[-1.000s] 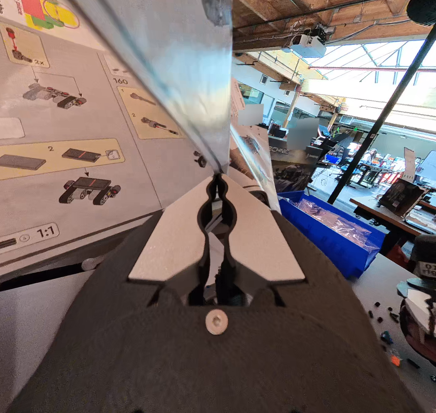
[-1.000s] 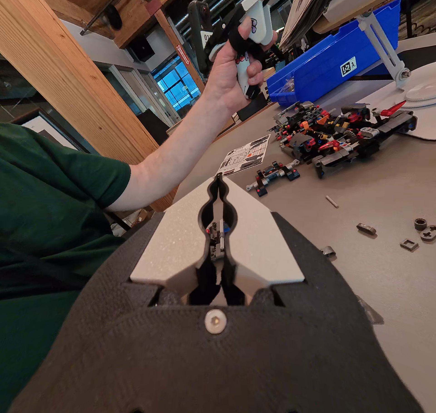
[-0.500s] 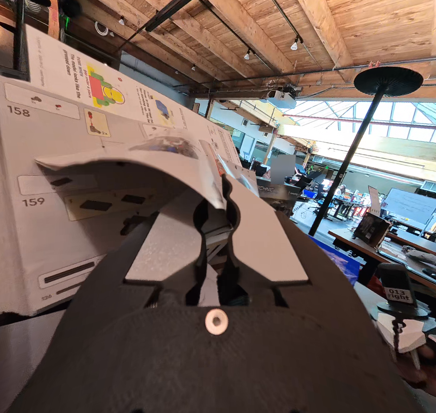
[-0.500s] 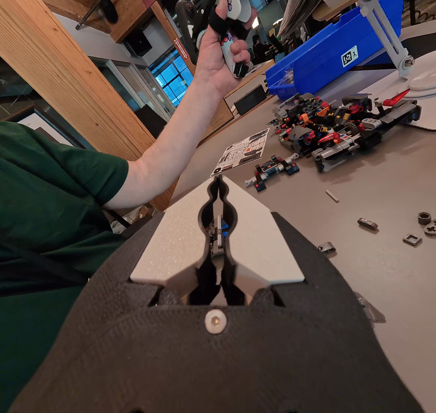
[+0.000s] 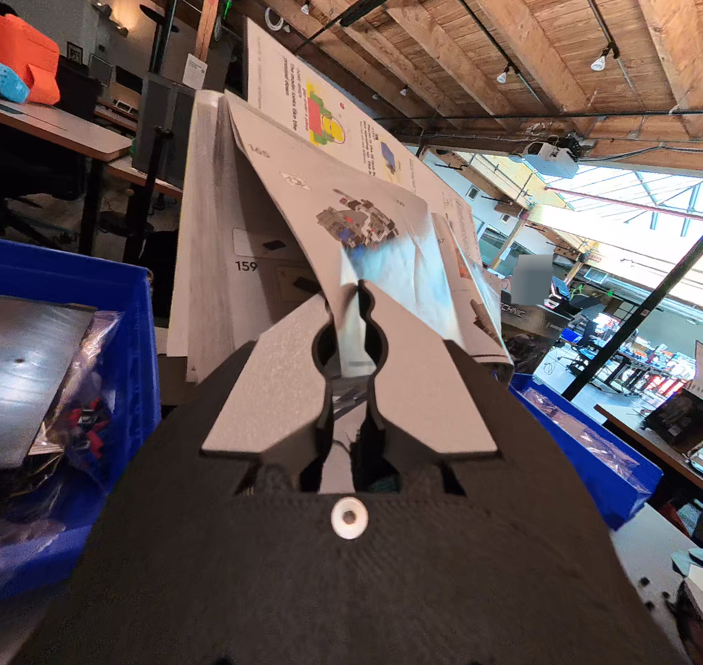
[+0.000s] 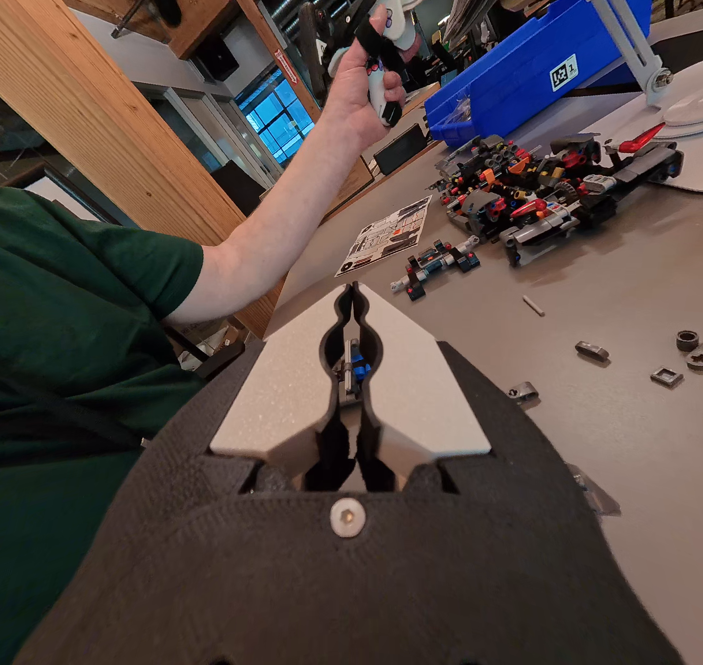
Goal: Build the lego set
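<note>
Left wrist view: the left tongs (image 5: pixel 357 285) are clenched on the curled edge of a page (image 5: pixel 380 251) of the instruction booklet (image 5: pixel 228 228), which stands propped upright between two blue bins (image 5: pixel 125 342).

Right wrist view: the right tongs (image 6: pixel 352 285) are clenched on a small grey and blue lego piece (image 6: pixel 353 367). The half-built lego model (image 6: pixel 551 190) lies toward the far edge of the grey table (image 6: pixel 570 437), with a smaller assembly (image 6: pixel 437 262) and a sticker sheet (image 6: pixel 388 236) nearby.
</note>
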Demonstrator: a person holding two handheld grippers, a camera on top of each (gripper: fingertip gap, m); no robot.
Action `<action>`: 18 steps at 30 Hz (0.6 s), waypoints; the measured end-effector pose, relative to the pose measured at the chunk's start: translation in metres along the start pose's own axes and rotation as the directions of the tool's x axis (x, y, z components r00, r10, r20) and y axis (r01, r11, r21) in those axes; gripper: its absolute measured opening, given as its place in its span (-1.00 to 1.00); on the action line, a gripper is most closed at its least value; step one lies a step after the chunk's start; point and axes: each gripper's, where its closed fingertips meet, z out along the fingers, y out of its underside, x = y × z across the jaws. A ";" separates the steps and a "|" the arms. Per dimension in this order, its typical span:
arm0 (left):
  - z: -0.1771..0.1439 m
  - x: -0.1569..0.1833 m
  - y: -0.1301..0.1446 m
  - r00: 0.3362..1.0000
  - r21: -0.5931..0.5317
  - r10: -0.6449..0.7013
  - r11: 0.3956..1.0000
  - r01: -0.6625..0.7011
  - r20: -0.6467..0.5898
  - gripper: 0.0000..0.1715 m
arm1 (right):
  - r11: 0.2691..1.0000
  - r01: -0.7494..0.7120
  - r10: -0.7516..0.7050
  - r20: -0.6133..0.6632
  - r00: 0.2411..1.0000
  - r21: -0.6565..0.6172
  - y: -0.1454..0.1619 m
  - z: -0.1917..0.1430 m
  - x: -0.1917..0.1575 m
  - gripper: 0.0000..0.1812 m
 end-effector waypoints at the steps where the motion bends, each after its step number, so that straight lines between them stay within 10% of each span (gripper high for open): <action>1: 0.000 0.000 0.000 1.000 -0.003 0.023 1.000 -0.023 0.001 -0.96 | 1.000 -0.001 0.001 0.000 1.000 -0.001 0.000 0.000 0.000 -1.00; 18: 0.001 -0.003 0.003 0.995 -0.036 0.100 0.994 -0.100 0.009 -0.89 | 1.000 -0.012 0.012 -0.002 1.000 -0.009 0.003 0.001 0.004 -1.00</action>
